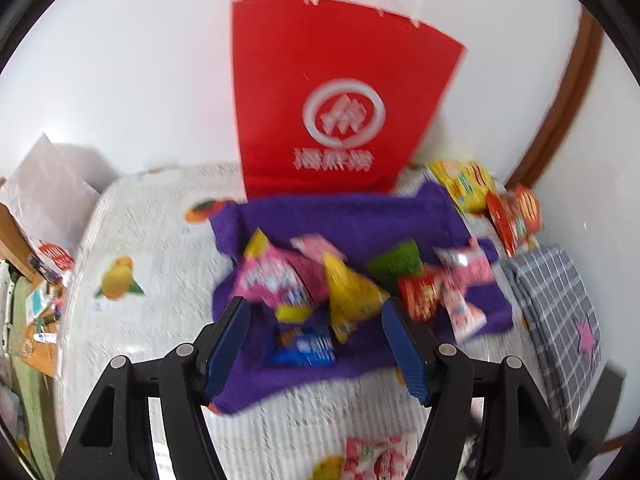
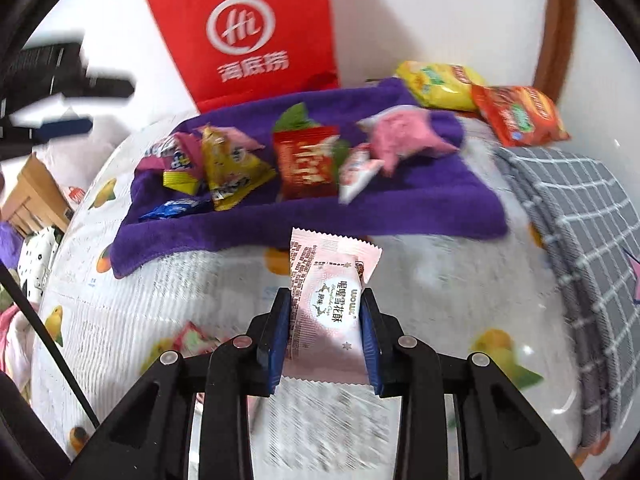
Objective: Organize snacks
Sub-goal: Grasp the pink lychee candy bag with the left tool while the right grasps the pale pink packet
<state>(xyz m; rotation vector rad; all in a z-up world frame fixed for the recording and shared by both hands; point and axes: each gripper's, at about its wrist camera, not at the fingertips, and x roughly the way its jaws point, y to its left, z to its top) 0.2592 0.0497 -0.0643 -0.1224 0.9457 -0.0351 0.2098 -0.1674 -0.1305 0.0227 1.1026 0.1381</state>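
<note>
The right gripper (image 2: 325, 320) pinches a pink snack packet (image 2: 328, 312) off the bedspread (image 2: 120, 320) — likely bound for the purple towel (image 2: 360, 208); the left gripper (image 1: 316, 344) hangs half-open, empty.

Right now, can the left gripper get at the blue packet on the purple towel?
Probably yes. The left gripper is open and empty, with the blue packet lying on the purple towel between its fingers. A yellow packet overlaps its far edge and may get pinched too.

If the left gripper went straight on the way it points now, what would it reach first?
Probably the blue snack packet on the purple towel, between the open left gripper fingers; blur leaves depth uncertain.
</note>
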